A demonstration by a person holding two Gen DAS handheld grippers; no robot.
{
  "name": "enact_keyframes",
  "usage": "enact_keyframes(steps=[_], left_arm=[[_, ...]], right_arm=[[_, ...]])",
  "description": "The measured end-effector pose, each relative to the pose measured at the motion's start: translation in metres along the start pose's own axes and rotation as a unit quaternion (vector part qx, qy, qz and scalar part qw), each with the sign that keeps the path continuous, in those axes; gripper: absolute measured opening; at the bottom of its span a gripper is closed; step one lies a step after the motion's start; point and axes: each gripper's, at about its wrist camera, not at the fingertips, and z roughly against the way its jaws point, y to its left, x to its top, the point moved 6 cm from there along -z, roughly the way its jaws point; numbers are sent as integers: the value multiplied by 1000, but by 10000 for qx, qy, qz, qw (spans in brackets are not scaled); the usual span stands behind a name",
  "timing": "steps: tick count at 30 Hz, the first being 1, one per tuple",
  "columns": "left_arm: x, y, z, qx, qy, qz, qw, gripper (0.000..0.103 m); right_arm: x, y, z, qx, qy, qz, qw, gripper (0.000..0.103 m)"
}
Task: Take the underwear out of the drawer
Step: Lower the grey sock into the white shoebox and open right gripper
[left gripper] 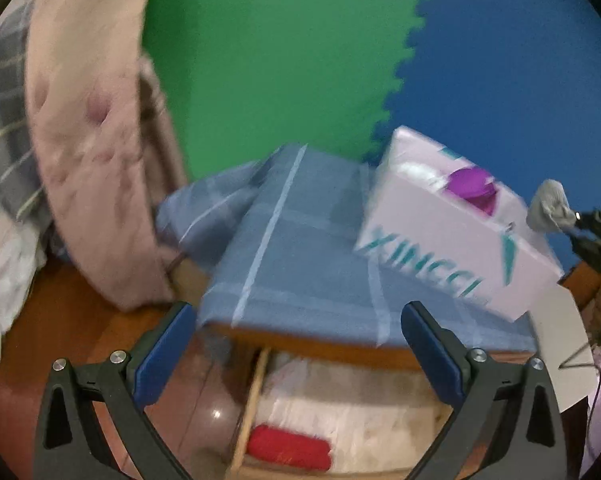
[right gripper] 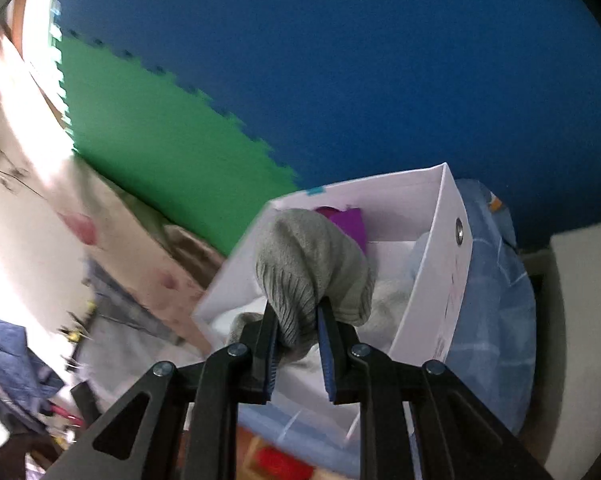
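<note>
The right gripper is clamped on a bunched grey piece of underwear, its blue pads pinching the ribbed cloth from both sides; the bundle hangs in the air just above the open white box, which holds something purple and pale cloth; from the other camera the same grey bundle shows at the far right, beyond the box with its teal lettering. The left gripper has its jaws spread wide with nothing between them, over the edge of a blue checked cloth on which the box stands; below that edge an open wooden drawer shows, with whitish fabric and a red folded item inside it. A pink quilted pillow leans at the left; green and blue foam mats cover the wall behind.
</note>
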Motion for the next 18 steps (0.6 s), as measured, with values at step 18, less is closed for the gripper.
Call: enact_keyframes(steps=[18], left_arm=[[-24, 39, 4, 380, 80, -119, 9992, 102]], right_arm=[[-135, 160, -3, 1338, 289, 1883, 9725, 35]])
